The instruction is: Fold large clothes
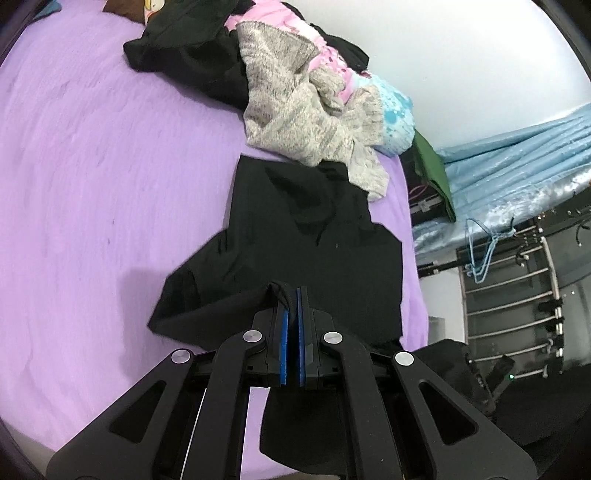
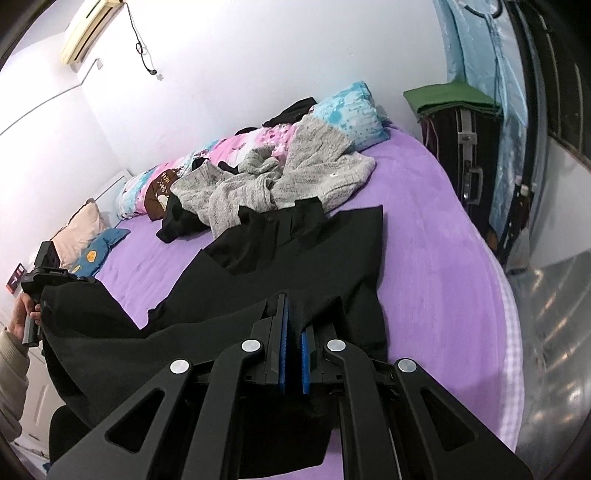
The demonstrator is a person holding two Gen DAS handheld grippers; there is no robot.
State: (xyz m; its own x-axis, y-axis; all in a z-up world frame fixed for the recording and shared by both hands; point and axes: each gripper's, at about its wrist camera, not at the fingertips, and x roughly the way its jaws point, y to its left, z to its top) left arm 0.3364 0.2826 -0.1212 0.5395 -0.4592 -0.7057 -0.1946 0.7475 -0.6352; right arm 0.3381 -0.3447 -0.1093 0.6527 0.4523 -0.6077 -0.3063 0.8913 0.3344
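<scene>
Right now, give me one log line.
left gripper: shut on black garment | right gripper: shut on black garment | purple bed: garment partly spread

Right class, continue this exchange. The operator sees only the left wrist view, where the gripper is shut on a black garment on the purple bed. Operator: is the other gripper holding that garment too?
Observer: Yes, the right gripper is shut on the black garment as well.
Operator: What lies at the head of the bed?
Observer: A peach pillow, off your frame.
Operator: Anything on the wall above it?
Observer: An air conditioner, mounted high, with a cable hanging beside it.
</scene>
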